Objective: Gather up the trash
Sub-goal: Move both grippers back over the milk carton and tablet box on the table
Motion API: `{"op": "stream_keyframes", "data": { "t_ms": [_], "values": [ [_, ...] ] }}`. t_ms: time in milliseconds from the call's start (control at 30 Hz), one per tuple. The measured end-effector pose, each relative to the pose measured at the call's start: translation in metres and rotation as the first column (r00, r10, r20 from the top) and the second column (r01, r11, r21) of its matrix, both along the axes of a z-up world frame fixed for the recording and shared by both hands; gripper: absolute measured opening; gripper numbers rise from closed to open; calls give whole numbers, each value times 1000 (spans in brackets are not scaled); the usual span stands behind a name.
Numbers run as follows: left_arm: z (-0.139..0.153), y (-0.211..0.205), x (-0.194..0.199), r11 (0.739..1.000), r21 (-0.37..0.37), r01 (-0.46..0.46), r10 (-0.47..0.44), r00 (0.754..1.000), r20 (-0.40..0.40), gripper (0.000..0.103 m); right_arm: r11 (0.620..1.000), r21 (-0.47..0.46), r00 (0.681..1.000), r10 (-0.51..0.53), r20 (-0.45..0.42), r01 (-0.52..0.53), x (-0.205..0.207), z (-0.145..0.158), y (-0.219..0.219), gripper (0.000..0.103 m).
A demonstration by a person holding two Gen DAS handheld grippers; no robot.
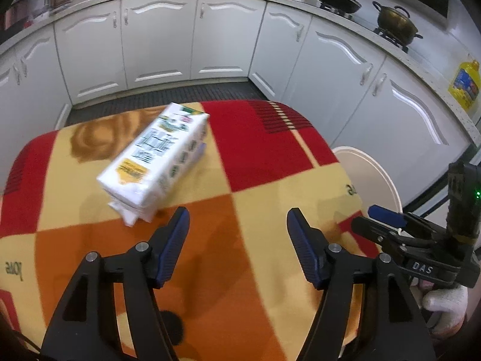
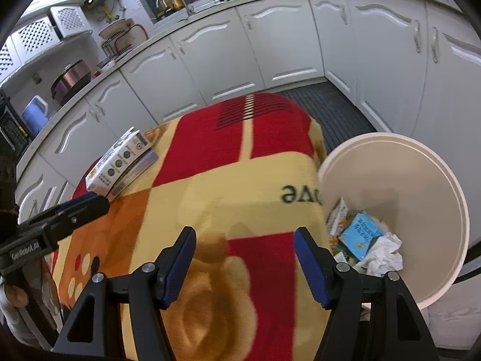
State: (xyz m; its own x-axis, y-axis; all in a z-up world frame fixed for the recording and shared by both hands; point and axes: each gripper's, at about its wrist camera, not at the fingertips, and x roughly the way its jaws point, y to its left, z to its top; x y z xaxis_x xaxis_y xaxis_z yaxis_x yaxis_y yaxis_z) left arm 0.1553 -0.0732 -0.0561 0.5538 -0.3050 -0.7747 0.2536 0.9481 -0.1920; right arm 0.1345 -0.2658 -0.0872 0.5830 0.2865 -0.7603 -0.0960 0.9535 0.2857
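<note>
A white printed tissue pack [image 1: 153, 162] lies on a second pack on the red, orange and cream table cloth [image 1: 258, 156]. My left gripper [image 1: 237, 219] is open and empty, just right of and nearer than the packs. The packs also show in the right wrist view [image 2: 120, 162] at the table's far left. My right gripper [image 2: 245, 239] is open and empty over the cloth [image 2: 228, 162]. A white round bin [image 2: 421, 156] stands right of the table and holds crumpled paper [image 2: 381, 255] and a blue packet [image 2: 360, 234]. The right gripper also shows in the left wrist view [image 1: 387, 215]; the left one shows in the right wrist view [image 2: 87, 201].
White kitchen cabinets [image 1: 162, 39] curve around behind the table. A dark ribbed floor mat [image 1: 168, 96] lies between them. Pots [image 1: 395, 24] sit on the stove at right, a yellow oil bottle [image 1: 466, 84] on the counter. The bin rim [image 1: 369, 168] shows beyond the table's right edge.
</note>
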Motion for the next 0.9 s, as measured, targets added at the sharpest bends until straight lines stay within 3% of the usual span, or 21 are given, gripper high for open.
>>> {"op": "stream_keyframes", "data": {
  "t_ms": [433, 667, 900],
  "values": [
    [10, 37, 39, 996, 90, -3, 2, 1000, 14, 72, 1000, -11, 1000, 24, -16, -24, 7, -4, 10, 67],
    [-4, 30, 64, 976, 218, 17, -19, 1000, 8, 72, 1000, -13, 999, 28, -33, -28, 11, -7, 12, 67],
    [-15, 35, 79, 987, 158, 29, -19, 998, -65, 72, 999, -22, 998, 41, -40, -42, 14, -8, 19, 67]
  ]
}}
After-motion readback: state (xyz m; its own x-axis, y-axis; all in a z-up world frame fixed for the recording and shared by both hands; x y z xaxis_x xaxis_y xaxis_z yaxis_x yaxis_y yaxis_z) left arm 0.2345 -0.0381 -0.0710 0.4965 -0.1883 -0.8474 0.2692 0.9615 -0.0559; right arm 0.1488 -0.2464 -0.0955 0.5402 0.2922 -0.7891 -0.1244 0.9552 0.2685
